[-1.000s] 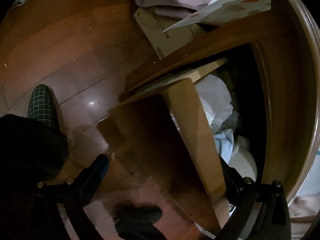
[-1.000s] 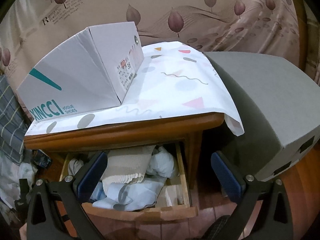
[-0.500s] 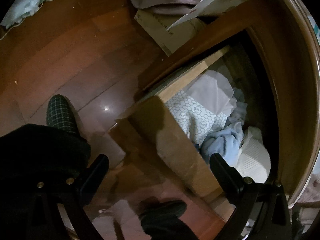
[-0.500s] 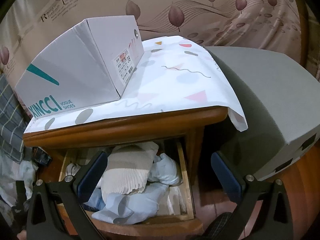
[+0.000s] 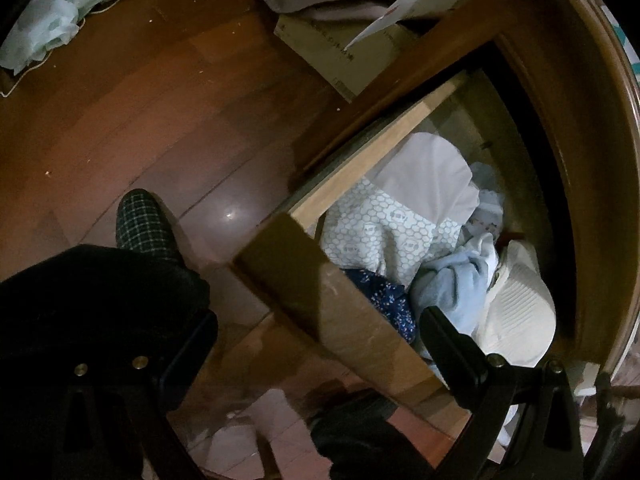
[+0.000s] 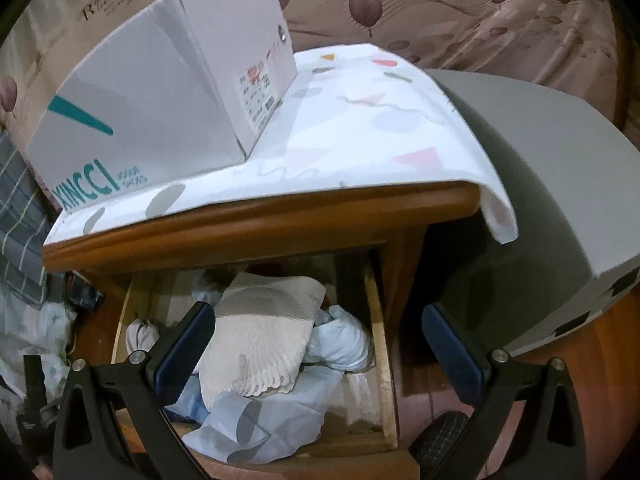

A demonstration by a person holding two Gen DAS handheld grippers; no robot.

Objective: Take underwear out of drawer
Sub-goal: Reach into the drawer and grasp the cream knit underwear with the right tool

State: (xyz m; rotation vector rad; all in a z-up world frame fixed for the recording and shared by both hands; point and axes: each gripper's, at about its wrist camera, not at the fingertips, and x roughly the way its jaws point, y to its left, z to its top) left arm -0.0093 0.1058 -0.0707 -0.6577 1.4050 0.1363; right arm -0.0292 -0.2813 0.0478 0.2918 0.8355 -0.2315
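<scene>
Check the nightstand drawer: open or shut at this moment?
Open. The drawer is pulled out from under the nightstand top, exposing a cream ribbed garment and light blue clothes inside.

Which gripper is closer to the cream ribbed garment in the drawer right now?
Probably the left. One of the left gripper fingers sits right beside the cream ribbed garment; the right gripper hangs open above it, garment between its fingers.

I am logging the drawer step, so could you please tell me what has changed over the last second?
The drawer has slid further out of the nightstand, exposing more clothes, including a dark blue piece. The left gripper straddles the drawer front; both it and the right gripper stayed open, holding nothing. The shoe box and the cream ribbed garment kept their places.
</scene>
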